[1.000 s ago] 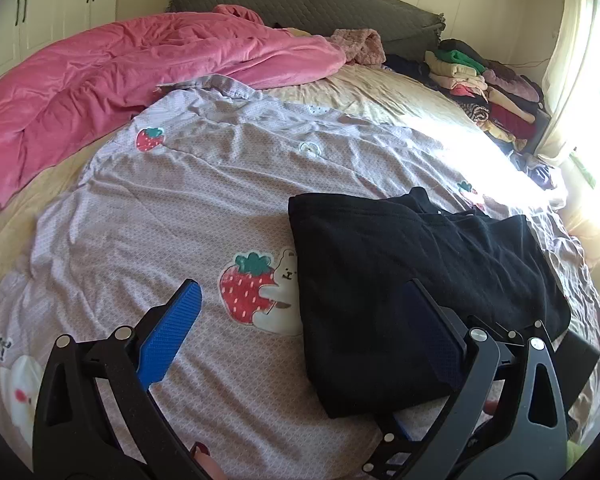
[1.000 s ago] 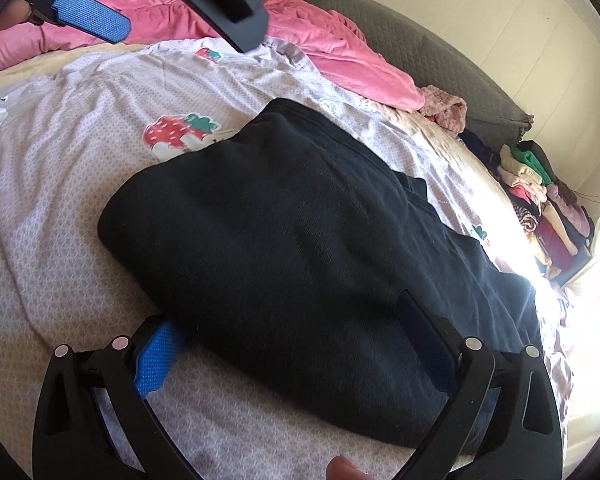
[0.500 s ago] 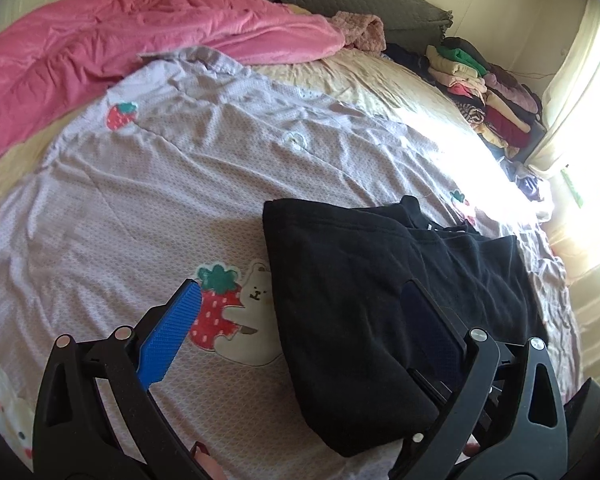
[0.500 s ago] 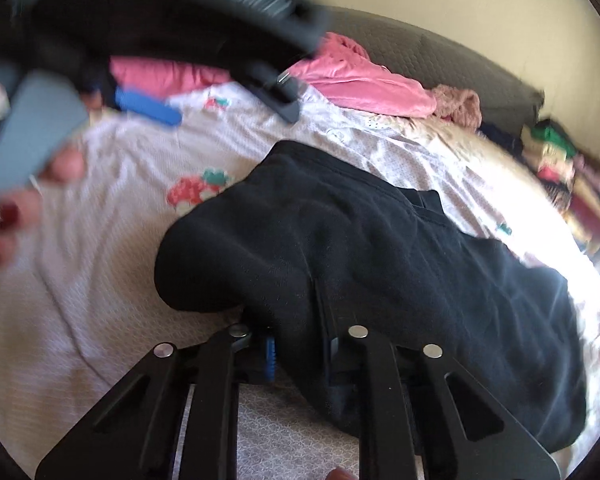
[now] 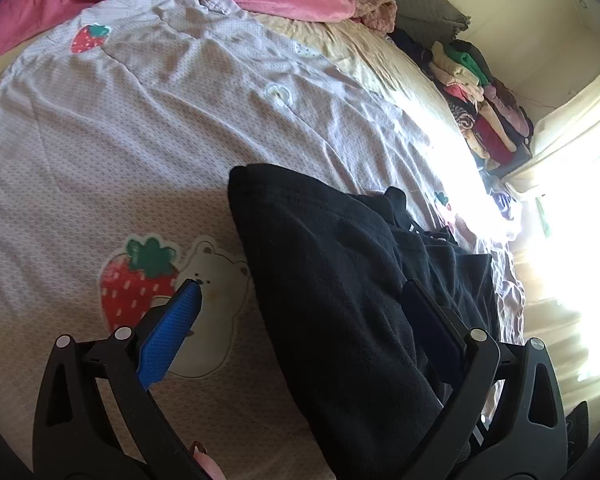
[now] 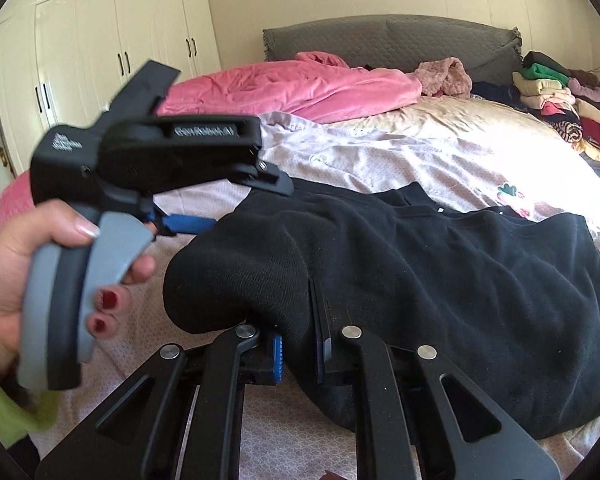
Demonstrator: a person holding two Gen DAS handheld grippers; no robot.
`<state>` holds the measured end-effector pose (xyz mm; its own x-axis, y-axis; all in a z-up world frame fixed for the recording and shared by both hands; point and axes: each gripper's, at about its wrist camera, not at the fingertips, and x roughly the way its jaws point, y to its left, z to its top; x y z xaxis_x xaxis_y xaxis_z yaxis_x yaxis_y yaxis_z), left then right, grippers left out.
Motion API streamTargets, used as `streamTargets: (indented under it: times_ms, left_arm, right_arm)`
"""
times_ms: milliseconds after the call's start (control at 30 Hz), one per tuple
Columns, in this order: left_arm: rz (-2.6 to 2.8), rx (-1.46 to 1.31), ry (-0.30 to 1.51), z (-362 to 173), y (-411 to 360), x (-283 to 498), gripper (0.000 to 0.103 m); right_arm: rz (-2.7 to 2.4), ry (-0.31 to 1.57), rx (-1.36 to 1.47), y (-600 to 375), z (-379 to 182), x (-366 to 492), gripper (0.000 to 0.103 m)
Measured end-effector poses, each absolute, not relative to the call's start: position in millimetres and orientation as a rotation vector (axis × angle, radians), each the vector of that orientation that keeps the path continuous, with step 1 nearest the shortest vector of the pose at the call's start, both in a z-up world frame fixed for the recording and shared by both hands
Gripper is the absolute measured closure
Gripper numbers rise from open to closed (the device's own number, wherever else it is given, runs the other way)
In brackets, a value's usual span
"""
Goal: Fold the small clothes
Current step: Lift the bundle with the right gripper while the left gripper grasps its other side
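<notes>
The right tool (image 6: pixel 300 354) is pinching the near edge of the black knitted garment (image 6: pixel 440 280), which is lying on the lilac strawberry-print sheet (image 5: pixel 140 140) covering the bed. The left tool (image 5: pixel 300 332) is hovering wide open, its fingers straddling the garment's near corner without gripping.
</notes>
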<state>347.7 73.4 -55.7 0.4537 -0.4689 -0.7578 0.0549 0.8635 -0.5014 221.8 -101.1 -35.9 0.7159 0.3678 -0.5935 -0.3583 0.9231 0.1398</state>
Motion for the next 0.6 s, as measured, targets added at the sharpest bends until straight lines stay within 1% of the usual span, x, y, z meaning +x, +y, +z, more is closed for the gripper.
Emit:
streamTargets:
  times_ms: [300,333,400,433,500,600]
  left_arm:
    - [-0.397,-0.427,1.07,-61,46,342,0.01]
    - [-0.404,-0.419,1.068,-60,43,340,0.014]
    - [-0.412,-0.393,1.07,-59,36,337,0.034]
    - [-0.409,-0.381,1.07,-59,32,336,0.037]
    - [-0.412,-0.37,1.065,-59,28,333,0.049]
    - [-0.415,-0.354,1.053,-54,23,329,0.058]
  right_arm:
    - [0.398,0.653,0.016,-104,-33,218,0.093]
    - [0.398,0.653,0.014,-104,-33,217,0.093]
    - [0.399,0.652,0.015,-105,-33,219,0.093]
    - [0.399,0.648,0.017,-106,-32,218,0.093]
    - [0.4,0.643,0.02,-107,-31,217,0.093]
    - [0.396,0.634,0.018,-111,-29,214,0.094]
